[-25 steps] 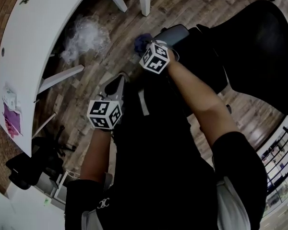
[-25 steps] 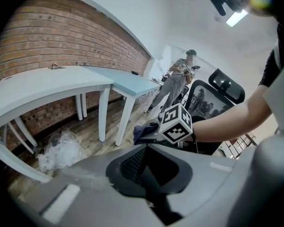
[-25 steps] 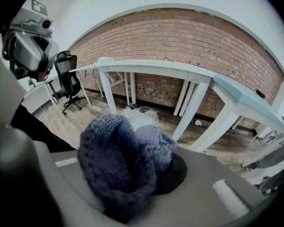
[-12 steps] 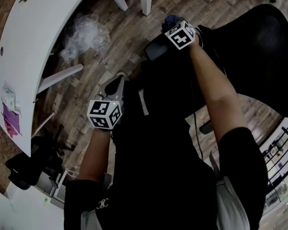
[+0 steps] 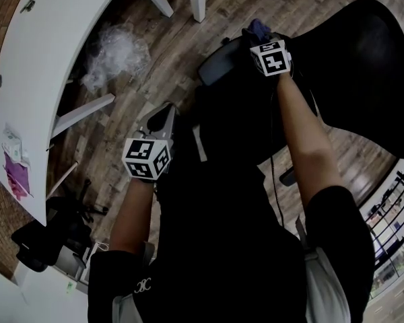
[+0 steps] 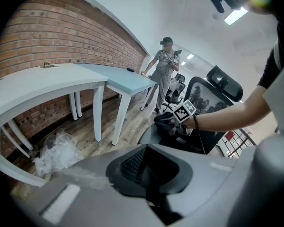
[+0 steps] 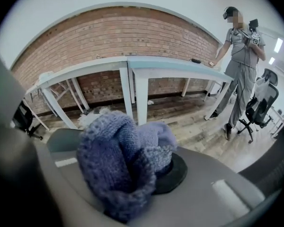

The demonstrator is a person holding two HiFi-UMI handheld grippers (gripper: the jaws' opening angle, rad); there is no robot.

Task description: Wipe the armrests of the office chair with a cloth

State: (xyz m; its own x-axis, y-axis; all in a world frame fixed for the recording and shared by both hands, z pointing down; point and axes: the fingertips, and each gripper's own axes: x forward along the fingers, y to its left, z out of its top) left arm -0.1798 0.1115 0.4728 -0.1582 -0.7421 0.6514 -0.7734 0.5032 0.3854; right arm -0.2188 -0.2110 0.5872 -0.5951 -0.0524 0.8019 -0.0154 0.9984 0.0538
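Observation:
A blue-purple knitted cloth (image 7: pixel 125 167) is bunched between the jaws of my right gripper (image 7: pixel 146 174), which is shut on it. In the head view that gripper (image 5: pixel 261 40) presses the cloth (image 5: pixel 257 27) onto the far end of the chair's grey armrest (image 5: pixel 217 66), close to the black chair back (image 5: pixel 367 59). The armrest (image 7: pixel 66 138) shows just behind the cloth in the right gripper view. My left gripper (image 5: pixel 165 113) hangs lower left, away from the chair, shut with nothing in it (image 6: pixel 151 176). From the left gripper view the right gripper (image 6: pixel 180 119) sits on the armrest (image 6: pixel 149 135).
White tables (image 5: pixel 67 39) stand along a brick wall (image 7: pixel 118 37), with crumpled clear plastic (image 5: pixel 118 52) on the wooden floor beneath. A person (image 7: pixel 239 56) stands by the far table beside another office chair (image 7: pixel 260 103). A dark chair base (image 5: pixel 47 227) lies at lower left.
My right gripper has slid the cloth along the armrest, from its near left end to the far end by the chair back. The left gripper has stayed put.

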